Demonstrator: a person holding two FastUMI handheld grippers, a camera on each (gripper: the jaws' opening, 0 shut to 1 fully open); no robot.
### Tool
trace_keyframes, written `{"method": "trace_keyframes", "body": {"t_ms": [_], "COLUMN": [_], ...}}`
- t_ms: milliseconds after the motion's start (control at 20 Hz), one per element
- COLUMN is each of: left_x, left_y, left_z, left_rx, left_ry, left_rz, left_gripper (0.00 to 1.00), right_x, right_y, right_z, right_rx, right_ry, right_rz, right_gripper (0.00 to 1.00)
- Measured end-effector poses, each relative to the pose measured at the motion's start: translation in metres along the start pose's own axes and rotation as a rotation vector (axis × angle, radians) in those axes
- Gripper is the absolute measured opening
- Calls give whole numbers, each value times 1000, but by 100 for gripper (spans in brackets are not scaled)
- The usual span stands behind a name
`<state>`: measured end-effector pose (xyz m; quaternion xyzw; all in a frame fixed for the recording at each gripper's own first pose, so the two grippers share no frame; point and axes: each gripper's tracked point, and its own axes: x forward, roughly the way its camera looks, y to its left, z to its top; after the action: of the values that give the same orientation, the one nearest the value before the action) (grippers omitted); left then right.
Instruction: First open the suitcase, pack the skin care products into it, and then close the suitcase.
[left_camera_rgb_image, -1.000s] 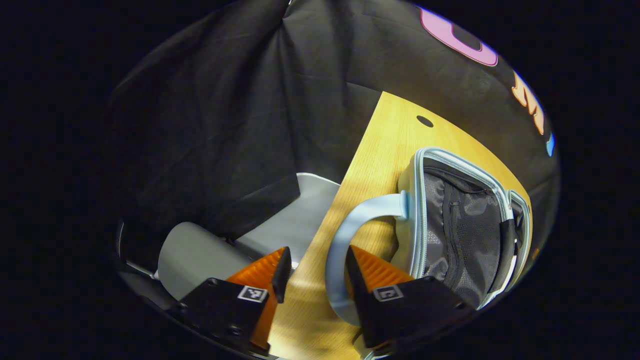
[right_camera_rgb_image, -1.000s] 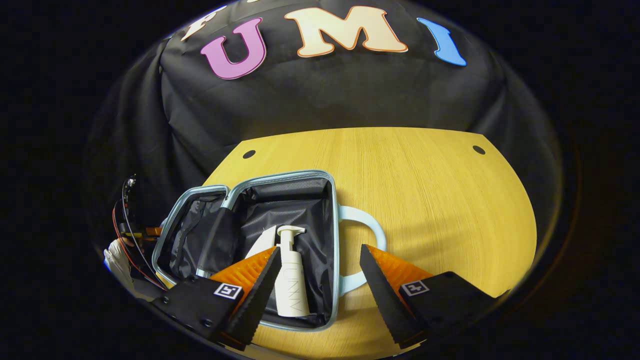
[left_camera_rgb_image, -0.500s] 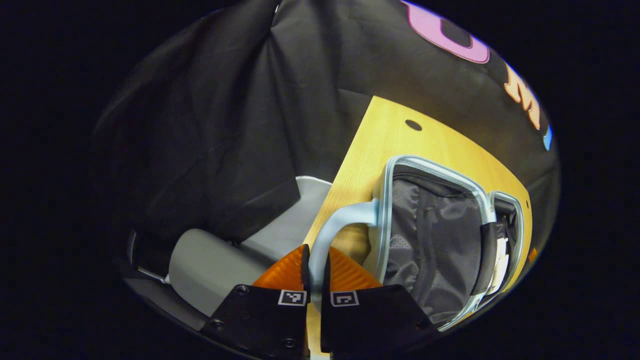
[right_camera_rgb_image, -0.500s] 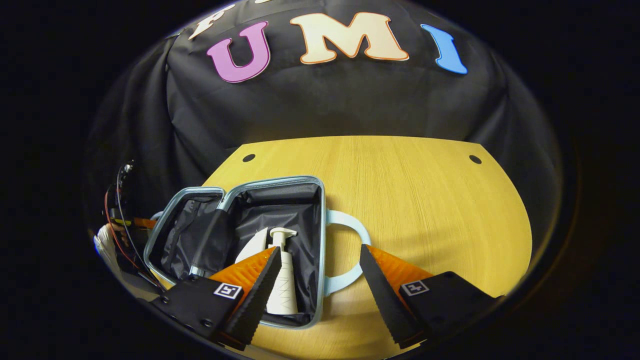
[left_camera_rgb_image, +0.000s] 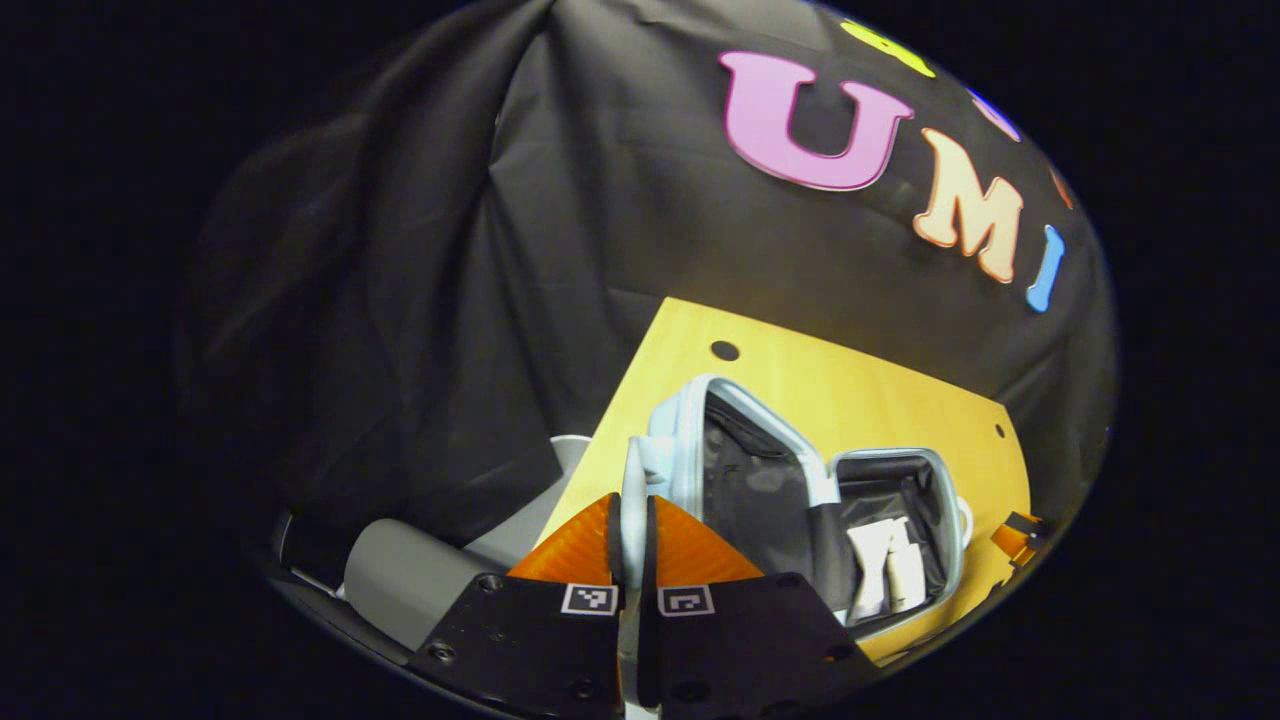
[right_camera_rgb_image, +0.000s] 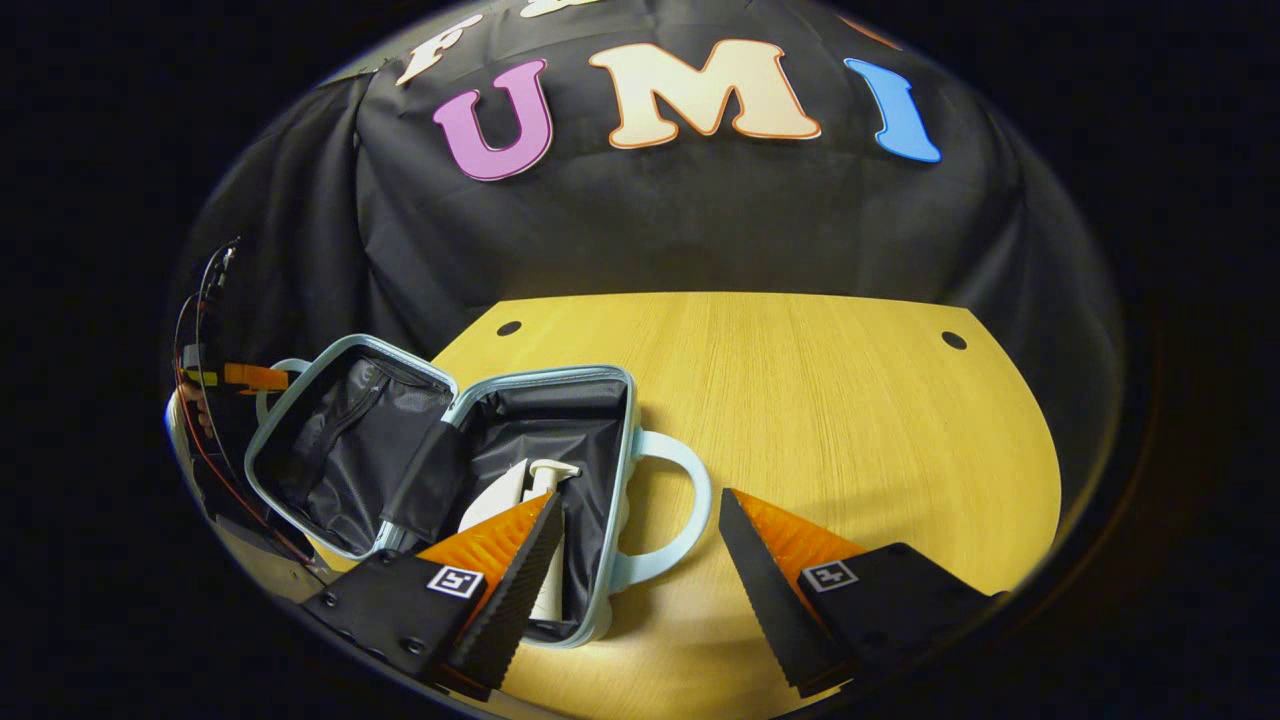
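The light-blue suitcase (right_camera_rgb_image: 628, 440) lies open on the wooden table. Its lid (left_camera_rgb_image: 690, 450) is lifted and tilted up off the table. My left gripper (left_camera_rgb_image: 633, 515) is shut on the lid's handle (left_camera_rgb_image: 633, 470); in the right gripper view it sits at the far left, by the lid (right_camera_rgb_image: 300, 370). The base half (left_camera_rgb_image: 945, 500) holds a white pump bottle (right_camera_rgb_image: 548, 475) and another white item (left_camera_rgb_image: 868, 560) on dark lining. My right gripper (right_camera_rgb_image: 640, 500) is open, hovering over the base's handle (right_camera_rgb_image: 690, 500), touching nothing.
The wooden table (right_camera_rgb_image: 830, 400) stretches right of the suitcase, with small round holes (right_camera_rgb_image: 954, 340) near its back edge. Past the table's left edge sits a grey rounded object (left_camera_rgb_image: 400, 580). The black cloth wall stands close behind.
My left gripper went from open around the lid's handle to shut on it, then raised the lid off the table. The right gripper stayed open, drifting only slightly.
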<state>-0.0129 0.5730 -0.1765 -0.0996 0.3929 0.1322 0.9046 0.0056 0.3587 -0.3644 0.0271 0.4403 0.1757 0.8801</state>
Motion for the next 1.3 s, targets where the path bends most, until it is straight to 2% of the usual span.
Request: {"method": "trace_keyframes", "body": {"t_ms": [500, 800, 1000, 1150, 1300], "left_x": [-47, -52, -47, -44, -41], "left_y": [-126, -215, -273, -315, -351], "left_z": [48, 58, 52, 47, 31], "left_rx": [42, 53, 69, 44, 63], "left_ry": [-105, -102, -85, -65, -31], "left_rz": [-200, -362, -470, -547, -600], "left_gripper": [0, 0, 0, 0, 0], "right_x": [-24, -45, -56, -68, -79], "right_y": [-53, -93, -117, -138, -155], "right_z": [12, 22, 25, 23, 18], "right_rx": [71, 118, 155, 162, 175], "right_ry": [-54, -95, -115, -124, -122], "right_rz": [-19, -78, -122, -157, -183], "right_gripper": [99, 99, 99, 99, 99]}}
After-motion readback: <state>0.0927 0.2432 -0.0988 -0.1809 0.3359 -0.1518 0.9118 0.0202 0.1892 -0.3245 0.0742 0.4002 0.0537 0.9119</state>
